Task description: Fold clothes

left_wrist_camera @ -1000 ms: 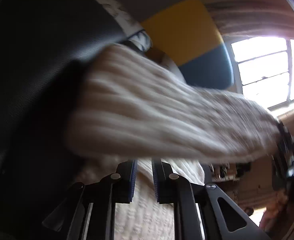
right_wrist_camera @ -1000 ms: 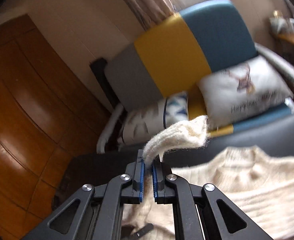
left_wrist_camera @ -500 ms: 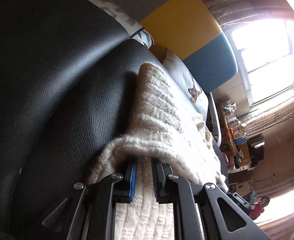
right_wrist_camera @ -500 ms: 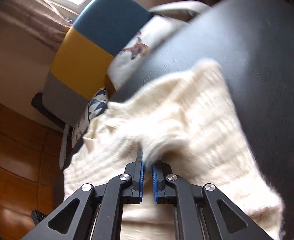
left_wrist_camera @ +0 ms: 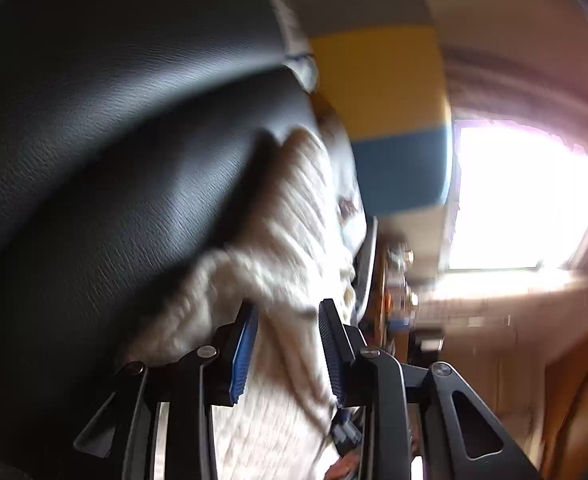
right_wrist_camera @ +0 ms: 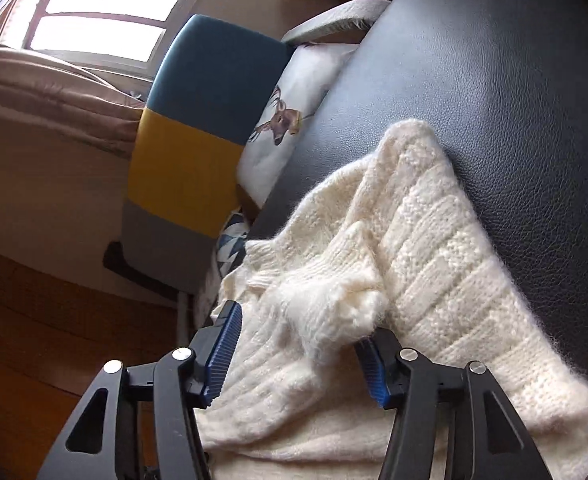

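A cream knitted sweater [right_wrist_camera: 425,264] lies on a black leather surface [right_wrist_camera: 513,80], one sleeve folded over its body. My right gripper [right_wrist_camera: 297,344] is open just above the sweater, and the fuzzy sleeve cuff [right_wrist_camera: 333,304] rests loose between its blue pads. In the blurred left wrist view the same sweater [left_wrist_camera: 294,240] runs away from me along the black surface [left_wrist_camera: 114,140]. My left gripper [left_wrist_camera: 288,344] stands open over a fold of the knit, its pads apart with the fabric lying free between them.
A sofa back in blue, yellow and grey [right_wrist_camera: 198,128] stands beyond the black surface, with a white deer-print cushion [right_wrist_camera: 290,116] against it. A bright window [right_wrist_camera: 102,28] and a curtain are behind. Brown wooden panels [right_wrist_camera: 42,340] lie to the left.
Both grippers were shut on the sweater and have opened, releasing it. The sleeve held by the right gripper now lies folded across the sweater's body. The left camera has swung sideways.
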Demonstrator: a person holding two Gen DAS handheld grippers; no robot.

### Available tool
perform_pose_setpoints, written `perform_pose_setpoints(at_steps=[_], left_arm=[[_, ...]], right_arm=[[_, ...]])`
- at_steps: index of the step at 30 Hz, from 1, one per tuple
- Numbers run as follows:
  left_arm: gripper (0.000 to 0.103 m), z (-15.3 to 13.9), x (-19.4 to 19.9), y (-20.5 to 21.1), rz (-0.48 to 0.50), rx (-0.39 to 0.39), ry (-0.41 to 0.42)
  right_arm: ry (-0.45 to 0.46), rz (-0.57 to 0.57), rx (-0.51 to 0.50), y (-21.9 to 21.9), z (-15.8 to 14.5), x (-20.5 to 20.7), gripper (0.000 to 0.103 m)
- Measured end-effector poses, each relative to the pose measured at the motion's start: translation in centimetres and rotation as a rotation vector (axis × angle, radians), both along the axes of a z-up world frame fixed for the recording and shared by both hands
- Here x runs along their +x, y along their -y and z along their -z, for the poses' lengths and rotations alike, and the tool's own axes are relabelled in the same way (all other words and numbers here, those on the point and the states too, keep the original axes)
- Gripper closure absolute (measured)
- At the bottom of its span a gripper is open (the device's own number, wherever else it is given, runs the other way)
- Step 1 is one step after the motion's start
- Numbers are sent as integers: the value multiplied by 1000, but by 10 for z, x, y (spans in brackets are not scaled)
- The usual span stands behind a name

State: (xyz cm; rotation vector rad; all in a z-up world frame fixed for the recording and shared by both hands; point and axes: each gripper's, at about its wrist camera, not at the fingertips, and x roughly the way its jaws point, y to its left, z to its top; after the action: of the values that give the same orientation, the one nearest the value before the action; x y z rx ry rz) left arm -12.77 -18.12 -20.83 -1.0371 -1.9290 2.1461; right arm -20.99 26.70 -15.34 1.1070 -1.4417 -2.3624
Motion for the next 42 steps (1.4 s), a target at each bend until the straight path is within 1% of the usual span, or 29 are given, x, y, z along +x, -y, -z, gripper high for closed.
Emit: perform_pose_setpoints(at_steps=[1,2,3,4,6,7,8,9,10,12,14,16,17,18,20,22,23,24,25,26,27,28,30,32,34,35,39,41,42], left_arm=[[79,0,-4,2,-19,0,4],[90,-1,-7,2,-25,-12,12],[96,-3,-9,1,-19,-29,10],[96,-7,-9,2,-14,-49,0],[98,-15,-9,4,-5,-91,-21],[98,-20,-6,6,0,-132,-32],[98,-24,-3,8,4,-176,-42],[98,-28,1,10,9,-220,-52],[98,-28,14,29,14,-242,-51],[98,-19,19,34,27,-259,-20],[98,-11,24,40,43,-253,7],[97,-9,25,45,43,-193,-4],[94,-8,25,47,42,-162,-12],[87,-6,27,48,39,-132,-19],[83,-4,29,51,25,-63,-29],[82,-4,26,54,7,5,-34],[81,-3,27,53,-2,13,-27],[81,-3,26,52,-10,-3,-12],[82,-2,26,52,-18,-23,4],[92,-4,26,51,-14,-53,9],[98,-5,25,50,-7,-86,12],[97,-10,26,50,-4,-123,2],[98,-24,29,50,3,-217,-28],[98,-31,32,51,29,-301,-29],[98,-31,36,49,66,-370,-3],[98,-29,40,49,77,-383,4],[95,-29,51,50,102,-388,12],[92,-35,57,52,106,-385,20],[91,-40,61,51,106,-394,5]], right_arm=[[11,7,25,1,-3,2,48],[21,11,56,3,-5,2,50],[30,12,98,5,-8,0,54],[37,11,140,7,-11,-1,57],[31,-19,234,9,-21,1,68],[14,-46,276,14,-27,0,80],[-21,-75,319,20,-37,1,88],[-68,-94,349,22,-45,8,88],[-119,-111,368,25,-55,14,88],[-117,-139,410,28,-53,20,88],[-80,-162,438,29,-41,23,88],[-3,-152,425,23,-15,24,88],[15,-139,388,18,-4,23,89],[4,-121,325,11,1,24,89],[-17,-85,197,-3,10,26,85],[-38,-62,98,-12,15,24,74],[-50,-55,61,-15,15,22,66],[-61,-43,29,-16,15,19,58],[-65,-33,18,-16,14,16,56],[-67,-24,10,-15,13,12,55],[-53,-22,36,-13,11,7,55],[-34,-35,78,-9,9,0,59],[-28,-75,191,3,-2,-9,91],[-54,-117,302,16,-19,-13,92],[-128,-152,403,25,-39,-4,93],[-129,-162,445,27,-42,-1,93],[16,-168,510,18,-5,0,93],[5,-138,446,6,4,7,93],[3,-120,419,1,2,9,87]])
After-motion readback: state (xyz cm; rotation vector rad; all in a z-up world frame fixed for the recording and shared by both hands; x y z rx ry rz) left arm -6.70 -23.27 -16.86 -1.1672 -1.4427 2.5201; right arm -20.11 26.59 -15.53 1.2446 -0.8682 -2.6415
